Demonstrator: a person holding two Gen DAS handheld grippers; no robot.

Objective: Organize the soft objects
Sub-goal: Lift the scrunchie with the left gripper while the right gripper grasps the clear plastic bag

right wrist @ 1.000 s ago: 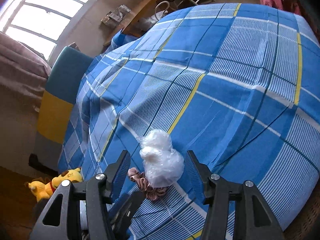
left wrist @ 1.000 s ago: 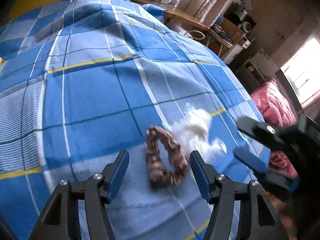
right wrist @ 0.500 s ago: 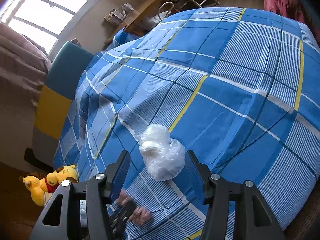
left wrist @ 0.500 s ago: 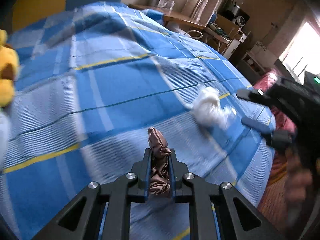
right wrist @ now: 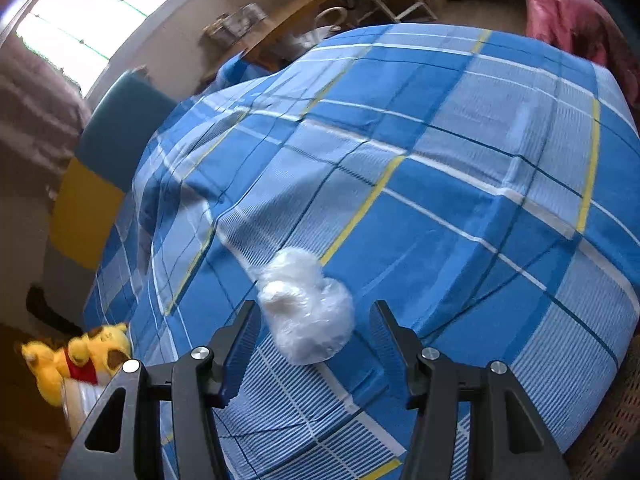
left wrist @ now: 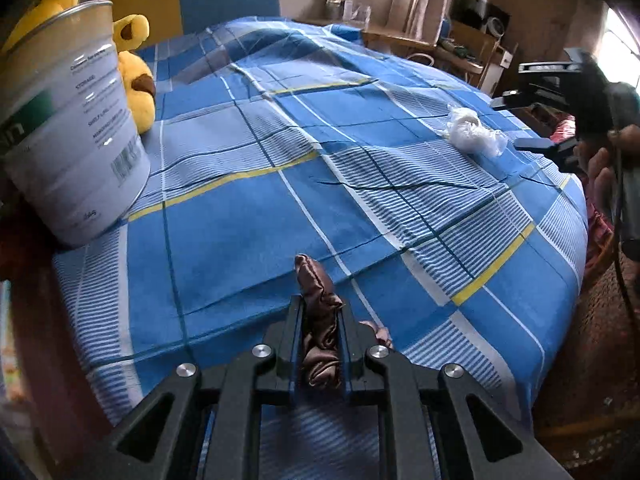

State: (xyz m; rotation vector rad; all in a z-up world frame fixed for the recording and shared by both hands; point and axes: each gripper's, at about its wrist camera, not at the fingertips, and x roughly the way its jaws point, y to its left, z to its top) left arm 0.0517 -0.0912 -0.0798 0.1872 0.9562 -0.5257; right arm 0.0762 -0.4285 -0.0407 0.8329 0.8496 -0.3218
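My left gripper (left wrist: 319,312) is shut on a brown satin scrunchie (left wrist: 318,322) and holds it above the near edge of the blue checked bedspread (left wrist: 280,168). A crumpled clear plastic bag (left wrist: 474,133) lies on the bed at the right; in the right wrist view the plastic bag (right wrist: 306,306) sits between the fingers of my open right gripper (right wrist: 316,332), not touching them. The right gripper (left wrist: 536,124) shows beside the bag in the left wrist view. A white tin can (left wrist: 66,120) stands at the left edge.
A yellow plush bear (left wrist: 134,72) sits behind the can; the bear (right wrist: 76,360) also shows at the lower left in the right wrist view. A blue and yellow headboard (left wrist: 192,0), a cluttered desk (left wrist: 420,36) and a pink blanket (right wrist: 576,12) lie beyond the bed.
My left gripper closed on the scrunchie, lifted it and swung left, bringing the can and bear into view. The right gripper moved closer around the plastic bag, still open.
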